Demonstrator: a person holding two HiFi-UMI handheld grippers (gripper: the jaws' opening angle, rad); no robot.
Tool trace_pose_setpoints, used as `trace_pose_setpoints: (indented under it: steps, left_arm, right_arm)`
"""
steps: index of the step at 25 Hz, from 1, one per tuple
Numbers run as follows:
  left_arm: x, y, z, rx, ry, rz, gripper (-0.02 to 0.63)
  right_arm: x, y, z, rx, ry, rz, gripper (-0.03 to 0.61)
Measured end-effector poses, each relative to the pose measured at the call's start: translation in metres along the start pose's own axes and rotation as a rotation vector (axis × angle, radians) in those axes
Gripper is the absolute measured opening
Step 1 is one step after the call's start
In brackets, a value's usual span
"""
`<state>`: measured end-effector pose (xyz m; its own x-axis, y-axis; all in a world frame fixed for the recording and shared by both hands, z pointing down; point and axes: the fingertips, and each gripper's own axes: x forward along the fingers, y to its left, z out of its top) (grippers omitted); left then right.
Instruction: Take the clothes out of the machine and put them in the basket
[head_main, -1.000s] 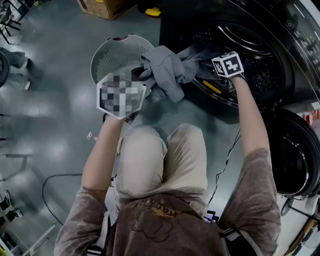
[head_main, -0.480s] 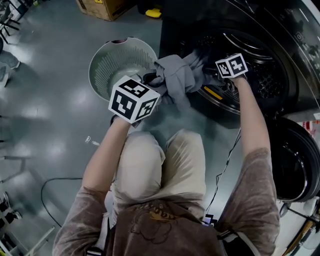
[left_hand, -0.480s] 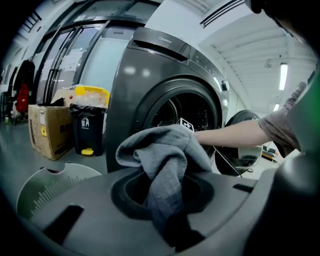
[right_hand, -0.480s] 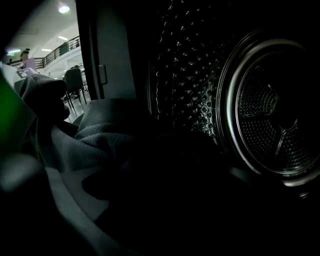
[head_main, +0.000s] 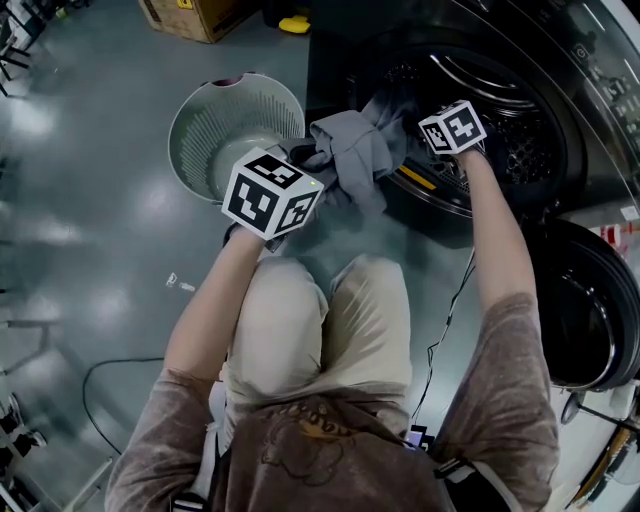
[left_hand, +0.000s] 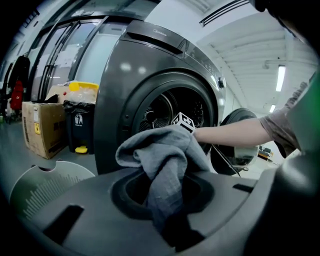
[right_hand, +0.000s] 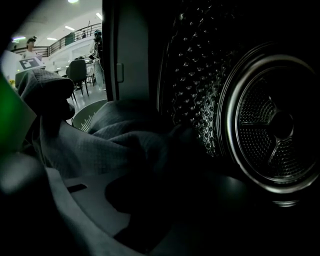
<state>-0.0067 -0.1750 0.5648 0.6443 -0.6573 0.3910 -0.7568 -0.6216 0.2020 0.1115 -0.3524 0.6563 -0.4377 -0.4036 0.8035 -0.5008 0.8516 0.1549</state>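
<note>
The machine (head_main: 560, 110) stands open with the basket (head_main: 212, 120) just beside it, and the grey garment (head_main: 350, 150) is stretched between the two, not yet over the rim. It is pinched in the jaws of the left gripper (left_hand: 169, 216). The jaws of the right gripper (right_hand: 150, 200) have just been closing on a fold at the drum. If that bite is shallow, the cloth could be snagged on the door lip or dropped onto the floor (head_main: 100, 250).

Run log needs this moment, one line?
left gripper: shut on grey garment; right gripper: jaws just closing on it in drum; status: not yet in laundry basket
</note>
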Motion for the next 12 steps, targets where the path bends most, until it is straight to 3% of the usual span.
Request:
trace_pose_setpoints:
  steps: [6, 12]
  left_arm:
    - [0.004, -0.009, -0.007, 0.019, 0.024, 0.000, 0.088]
    - [0.006, -0.012, -0.011, 0.016, 0.031, 0.010, 0.088]
  right_arm:
    - [-0.010, 0.005, -0.001, -0.036, -0.021, -0.075, 0.075]
    - [-0.054, 0.025, 0.013, -0.001, -0.155, -0.125, 0.067]
